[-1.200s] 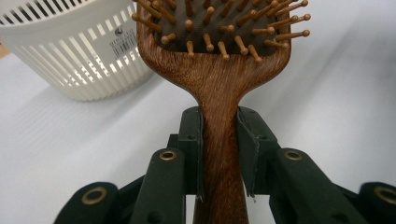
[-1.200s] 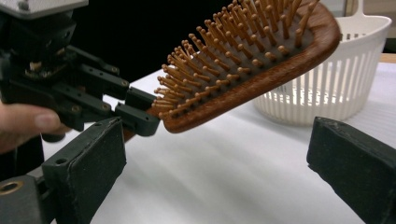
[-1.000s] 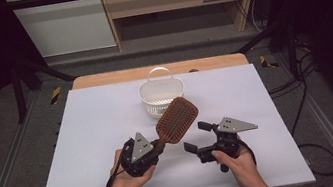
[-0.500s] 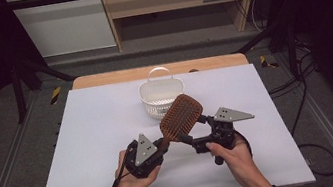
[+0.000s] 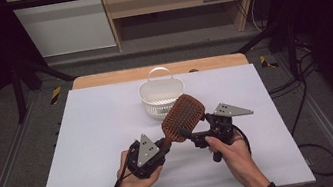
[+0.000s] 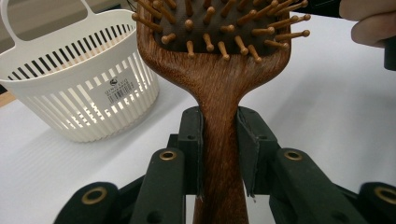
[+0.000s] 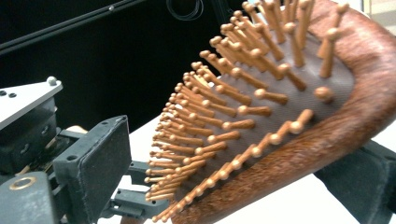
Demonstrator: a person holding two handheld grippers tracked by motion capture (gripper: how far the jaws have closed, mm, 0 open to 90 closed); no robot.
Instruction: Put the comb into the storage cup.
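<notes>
hairbrush (image 5: 183,117): 1 | basket (image 5: 162,94): 1 | grippers: 2 — left gripper (image 5: 162,149), right gripper (image 5: 187,135)

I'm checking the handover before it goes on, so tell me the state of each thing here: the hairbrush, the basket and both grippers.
Hairbrush: held off the table by its handle, head tilted up, bristles facing the right gripper.
Basket: upright on the table, handle raised, apart from the brush; its inside can't be made out.
Left gripper: shut on the hairbrush handle.
Right gripper: open around the brush head, jaws just been closing, pads not yet pressing.
</notes>
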